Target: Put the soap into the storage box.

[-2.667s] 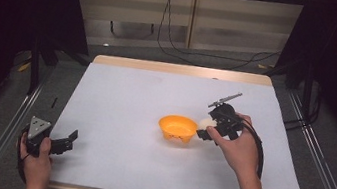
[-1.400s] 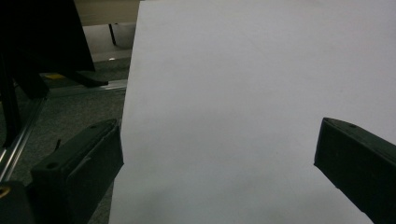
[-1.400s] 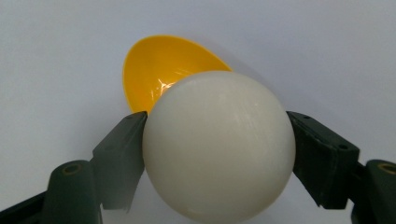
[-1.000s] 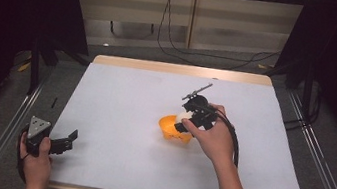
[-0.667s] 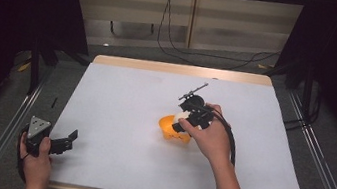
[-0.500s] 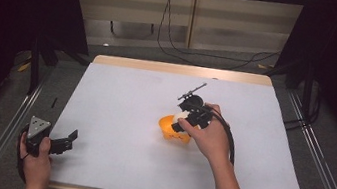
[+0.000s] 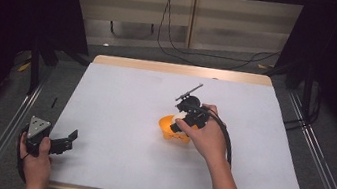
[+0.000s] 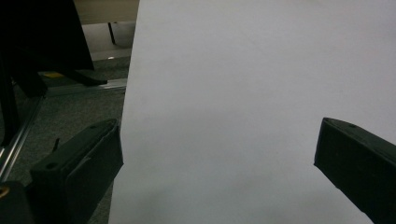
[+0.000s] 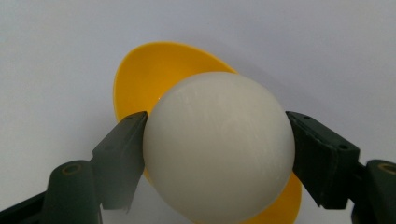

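— Now, status of the step in hand?

— My right gripper [image 9: 217,154] pinches the white ball [image 9: 218,148] directly above the orange bowl [image 9: 149,79], mid-table. My left gripper [image 8: 219,163] rests spread at the table's [image 7: 121,92] near left corner, holding nothing.

— Next move?

— I judge a short descent into the bowl, centred, then a gentle release so the ball cannot bounce out.

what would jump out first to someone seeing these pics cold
The white ball clamped between the right gripper jaws, seen up close in the right gripper view with the yellow-orange bowl right behind it. From the high view that bowl is the one spot of colour near the middle of the pale table. At the near left edge, the left gripper rests with its jaws wide apart and nothing between them.
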Demonstrator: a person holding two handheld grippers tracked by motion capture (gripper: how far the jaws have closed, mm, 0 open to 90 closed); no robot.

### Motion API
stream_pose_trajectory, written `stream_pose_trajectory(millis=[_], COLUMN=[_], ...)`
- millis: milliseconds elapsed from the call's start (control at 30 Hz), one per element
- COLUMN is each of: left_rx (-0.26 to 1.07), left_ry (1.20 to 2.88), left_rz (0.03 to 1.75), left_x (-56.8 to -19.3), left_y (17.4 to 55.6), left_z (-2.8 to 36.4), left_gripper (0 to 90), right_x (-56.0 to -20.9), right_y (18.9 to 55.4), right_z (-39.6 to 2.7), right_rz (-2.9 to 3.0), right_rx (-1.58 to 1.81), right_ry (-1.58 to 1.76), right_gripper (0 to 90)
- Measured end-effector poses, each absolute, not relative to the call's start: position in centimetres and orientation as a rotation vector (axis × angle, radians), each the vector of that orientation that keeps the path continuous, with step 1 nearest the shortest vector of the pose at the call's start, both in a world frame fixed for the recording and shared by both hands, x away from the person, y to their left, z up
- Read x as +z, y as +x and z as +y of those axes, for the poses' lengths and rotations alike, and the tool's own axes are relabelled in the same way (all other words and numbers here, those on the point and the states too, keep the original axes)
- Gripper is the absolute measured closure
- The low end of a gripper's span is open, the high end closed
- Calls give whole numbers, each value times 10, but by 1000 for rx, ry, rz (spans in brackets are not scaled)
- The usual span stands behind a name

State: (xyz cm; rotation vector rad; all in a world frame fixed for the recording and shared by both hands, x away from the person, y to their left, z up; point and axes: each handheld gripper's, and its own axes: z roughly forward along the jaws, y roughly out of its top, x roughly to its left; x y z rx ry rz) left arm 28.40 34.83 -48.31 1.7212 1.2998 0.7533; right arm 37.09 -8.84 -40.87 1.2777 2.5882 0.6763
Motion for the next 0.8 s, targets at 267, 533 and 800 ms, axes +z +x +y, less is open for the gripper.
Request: stream_pose_trajectory(millis=[267, 533, 800], left_rx=[753, 754, 757], left_ry=[1719, 1721, 1722], left_rz=[1300, 1300, 1304], left_x=[-483, -483, -483], left_y=[284, 284, 284], left_z=[348, 348, 348], left_gripper=[10, 10, 10], right_x=[-414, -415, -406], right_y=[372, 371, 368], right_z=[-88, -88, -90], right_rz=[2592, 2600, 2568], right_rx=[639, 640, 692], right_ry=[1271, 1278, 1282], right_gripper=[246, 245, 294])
